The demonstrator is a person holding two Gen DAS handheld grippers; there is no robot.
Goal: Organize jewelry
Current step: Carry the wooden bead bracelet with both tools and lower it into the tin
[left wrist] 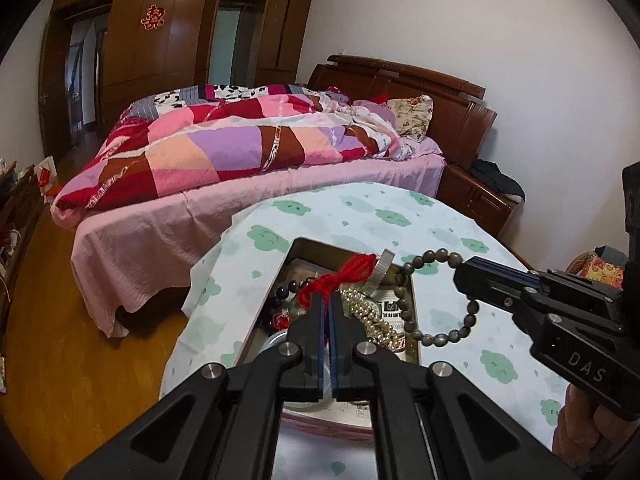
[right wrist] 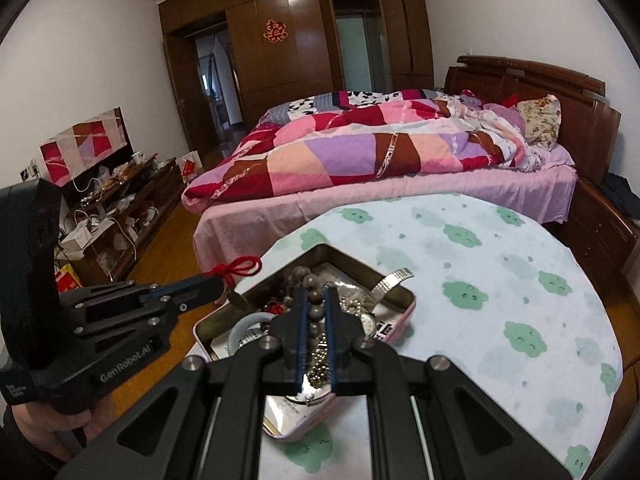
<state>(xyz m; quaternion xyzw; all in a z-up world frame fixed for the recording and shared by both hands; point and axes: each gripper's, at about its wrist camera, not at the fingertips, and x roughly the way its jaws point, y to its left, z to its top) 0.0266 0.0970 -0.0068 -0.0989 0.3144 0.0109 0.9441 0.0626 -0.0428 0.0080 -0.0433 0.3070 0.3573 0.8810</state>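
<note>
The left gripper point(left wrist: 327, 300) sits low at centre frame, jaws pinched together; the right gripper point(left wrist: 460, 270) reaches in from the right edge — jaws nearly closed, tilted downward.

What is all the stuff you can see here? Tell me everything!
tin box: one, metal with pink outside, open on the table
red cord: one, red, pinched in the left tool above the box
bead bracelet: one, dull brown-grey, hanging from the right tool
pearl strand: one, cream, in the box
watch band: one, silver, sticking up from the box
table: one, white cloth with green clouds, beside the bed
bed: one, pink sheet, patchwork quilt
pillow: one, floral, at the headboard
wardrobe: one, brown wood, far wall
low cabinet: one, dark wood, cluttered, left wall
left tool: one, black, shut
right tool: one, black, shut on the bracelet
</note>
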